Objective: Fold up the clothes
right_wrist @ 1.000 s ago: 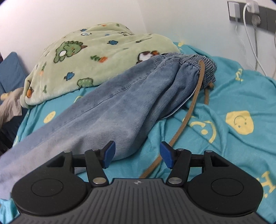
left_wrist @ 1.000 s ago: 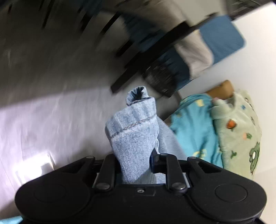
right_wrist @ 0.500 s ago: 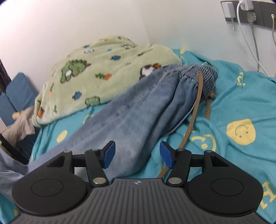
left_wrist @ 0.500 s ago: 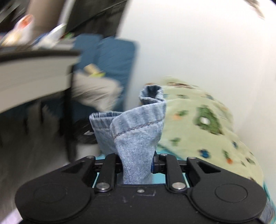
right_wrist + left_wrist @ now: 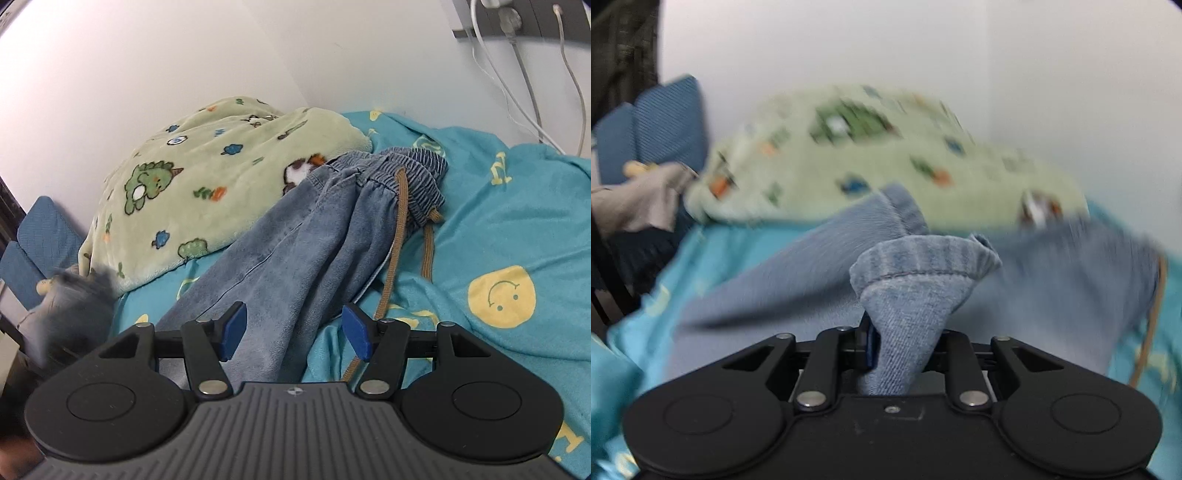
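Nearest, the left gripper (image 5: pixel 903 347) has its jaws clamped on the jeans' bunched hem (image 5: pixel 923 266); the right gripper (image 5: pixel 293 332), jaws wide and empty, hovers over the jeans (image 5: pixel 295 251) lying mid-frame on the bed (image 5: pixel 517 229). Beyond lies the drawstring (image 5: pixel 397 236): it could get trapped inside the fold.

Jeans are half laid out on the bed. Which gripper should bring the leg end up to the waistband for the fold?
Left, probably. The left gripper is shut on the jeans' hem, over the jeans. The right gripper is open and holds nothing, hovering over the leg, short of the waistband.
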`<state>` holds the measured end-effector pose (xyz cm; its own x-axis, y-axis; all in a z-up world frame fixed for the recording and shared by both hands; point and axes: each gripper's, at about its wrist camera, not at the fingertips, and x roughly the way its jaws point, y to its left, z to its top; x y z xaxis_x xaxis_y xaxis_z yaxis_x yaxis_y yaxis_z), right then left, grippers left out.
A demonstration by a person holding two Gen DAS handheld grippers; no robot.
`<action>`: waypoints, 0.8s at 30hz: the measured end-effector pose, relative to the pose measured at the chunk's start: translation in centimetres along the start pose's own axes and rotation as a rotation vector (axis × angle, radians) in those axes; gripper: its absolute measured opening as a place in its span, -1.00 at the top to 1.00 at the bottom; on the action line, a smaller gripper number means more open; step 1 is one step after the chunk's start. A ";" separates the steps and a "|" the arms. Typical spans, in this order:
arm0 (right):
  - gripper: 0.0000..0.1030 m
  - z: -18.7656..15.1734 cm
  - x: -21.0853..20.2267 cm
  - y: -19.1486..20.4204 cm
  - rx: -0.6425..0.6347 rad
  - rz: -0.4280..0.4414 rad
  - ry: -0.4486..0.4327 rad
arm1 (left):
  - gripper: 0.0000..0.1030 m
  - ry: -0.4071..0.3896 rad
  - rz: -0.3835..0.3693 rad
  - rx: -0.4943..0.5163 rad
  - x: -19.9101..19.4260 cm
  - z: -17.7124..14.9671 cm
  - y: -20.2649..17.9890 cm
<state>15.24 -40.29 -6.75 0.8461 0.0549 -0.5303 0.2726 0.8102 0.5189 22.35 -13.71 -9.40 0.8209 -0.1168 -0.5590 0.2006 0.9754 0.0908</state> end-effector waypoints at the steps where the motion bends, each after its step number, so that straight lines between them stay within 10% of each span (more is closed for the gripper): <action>1: -0.17 0.0 0.1 -0.2 0.008 0.001 0.003 | 0.68 0.013 0.009 0.021 0.5 -0.8 -0.5; 24: -0.17 -1.5 0.8 2.6 -0.123 0.107 0.000 | -0.16 -0.012 -0.143 -0.001 -8.7 -0.2 2.9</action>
<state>15.97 -37.20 -6.85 0.8673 0.1450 -0.4763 0.1223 0.8653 0.4862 15.67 -9.80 -4.47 0.7903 -0.2570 -0.5562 0.3155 0.9489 0.0098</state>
